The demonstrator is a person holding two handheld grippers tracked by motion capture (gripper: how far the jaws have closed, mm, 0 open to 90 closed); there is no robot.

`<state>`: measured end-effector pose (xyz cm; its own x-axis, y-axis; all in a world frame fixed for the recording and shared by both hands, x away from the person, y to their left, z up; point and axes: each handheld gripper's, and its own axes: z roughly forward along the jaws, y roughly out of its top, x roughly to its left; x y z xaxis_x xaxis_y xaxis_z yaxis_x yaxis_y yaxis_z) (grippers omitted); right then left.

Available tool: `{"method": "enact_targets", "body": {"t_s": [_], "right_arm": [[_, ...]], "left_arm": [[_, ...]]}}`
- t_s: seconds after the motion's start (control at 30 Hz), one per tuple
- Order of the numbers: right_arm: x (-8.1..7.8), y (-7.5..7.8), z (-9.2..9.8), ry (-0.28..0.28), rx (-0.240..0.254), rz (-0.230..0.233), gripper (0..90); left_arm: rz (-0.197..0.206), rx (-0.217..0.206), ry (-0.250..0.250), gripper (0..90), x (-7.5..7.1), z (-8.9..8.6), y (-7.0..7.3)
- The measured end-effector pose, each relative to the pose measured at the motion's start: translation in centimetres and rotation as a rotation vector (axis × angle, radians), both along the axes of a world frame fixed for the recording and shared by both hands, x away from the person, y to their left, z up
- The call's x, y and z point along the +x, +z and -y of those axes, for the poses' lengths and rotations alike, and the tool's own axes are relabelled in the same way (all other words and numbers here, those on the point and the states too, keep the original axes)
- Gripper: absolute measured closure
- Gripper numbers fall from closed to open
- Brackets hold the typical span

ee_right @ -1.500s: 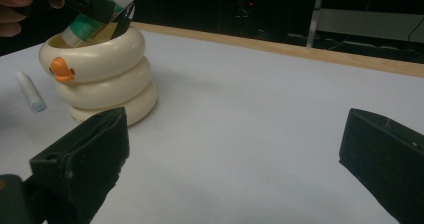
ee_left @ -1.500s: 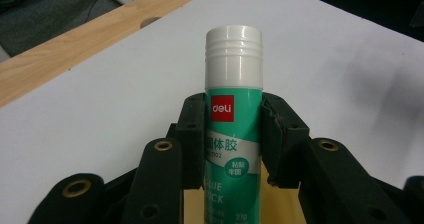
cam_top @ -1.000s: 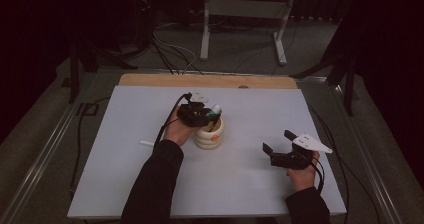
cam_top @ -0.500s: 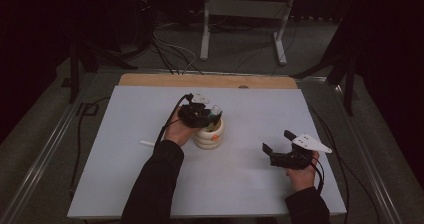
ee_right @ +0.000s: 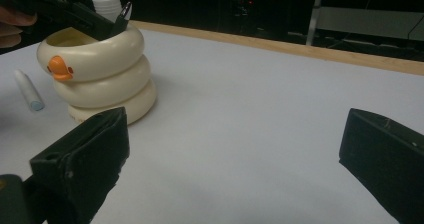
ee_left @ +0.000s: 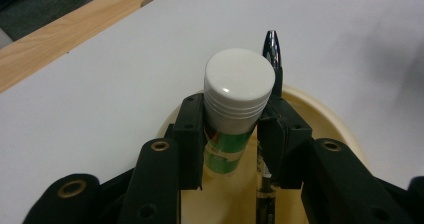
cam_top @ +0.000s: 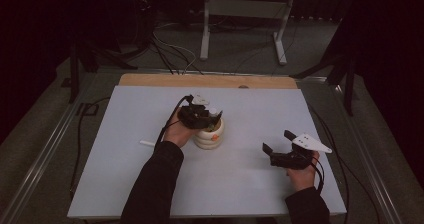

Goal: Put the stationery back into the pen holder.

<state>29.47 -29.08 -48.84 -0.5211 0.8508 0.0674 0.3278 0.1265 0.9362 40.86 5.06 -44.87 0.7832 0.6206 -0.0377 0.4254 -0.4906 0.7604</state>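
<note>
White table (cam_top: pixel 150 184): work area. Cream ringed pot (ee_right: pixel 100 74), near the table's centre, holds 1 glue stick (ee_left: pixel 235 114) with a white cap, upright, and 1 pen (ee_left: pixel 270 49) just beside it. Left gripper (ee_left: pixel 232 134) is clamped on the glue stick at the pot's mouth; step in hand appears to be placing or lifting it. Next move calls for a straight vertical path clear of the pen. Right gripper (cam_top: pixel 281 141) rests released, well apart. A small white stick (ee_right: pixel 27 89) lies beside the pot.
</note>
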Motion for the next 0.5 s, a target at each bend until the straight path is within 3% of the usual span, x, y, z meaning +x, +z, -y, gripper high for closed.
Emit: {"method": "enact_targets", "body": {"t_s": [0.5], "right_arm": [[0.0,-0.02,-0.06,0.001,-0.002,-0.004,0.0]], "left_arm": [[-0.02,0.017,-0.018,64.1,-0.46,-0.44,-0.68]]}}
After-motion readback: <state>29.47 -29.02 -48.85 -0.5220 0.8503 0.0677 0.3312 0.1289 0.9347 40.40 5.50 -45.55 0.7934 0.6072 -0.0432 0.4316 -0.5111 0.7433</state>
